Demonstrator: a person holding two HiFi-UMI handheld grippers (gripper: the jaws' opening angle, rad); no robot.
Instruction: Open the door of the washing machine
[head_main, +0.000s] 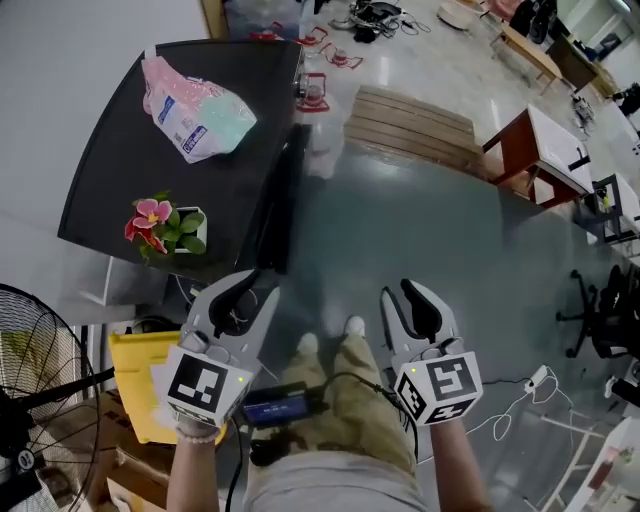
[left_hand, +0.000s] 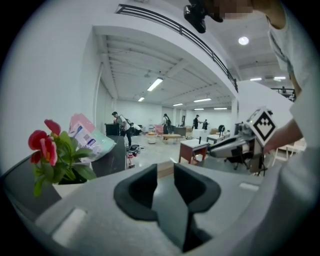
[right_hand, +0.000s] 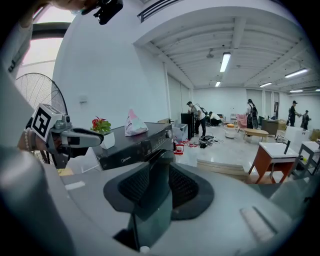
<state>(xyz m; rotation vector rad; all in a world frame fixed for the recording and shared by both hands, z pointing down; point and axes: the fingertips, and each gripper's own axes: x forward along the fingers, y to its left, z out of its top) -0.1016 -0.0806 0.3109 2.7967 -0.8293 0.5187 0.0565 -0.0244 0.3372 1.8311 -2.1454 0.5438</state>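
The washing machine (head_main: 180, 140) stands at the upper left in the head view, seen from above with its dark top and its front (head_main: 280, 200) nearly edge-on. Its door does not show from here. In the right gripper view the control panel (right_hand: 131, 146) faces me; the part below it is hidden behind the jaws. My left gripper (head_main: 243, 292) hangs open a little short of the machine's front corner, nothing between its jaws (left_hand: 166, 175). My right gripper (head_main: 406, 298) is also open and empty, further right over the floor (right_hand: 161, 167).
On the machine's top lie a plastic bag (head_main: 195, 110) and a potted flower (head_main: 165, 225). A standing fan (head_main: 40, 370) and a yellow box (head_main: 145, 385) are at the lower left. A wooden pallet (head_main: 410, 125), a table (head_main: 535, 150) and an office chair (head_main: 600, 320) stand to the right.
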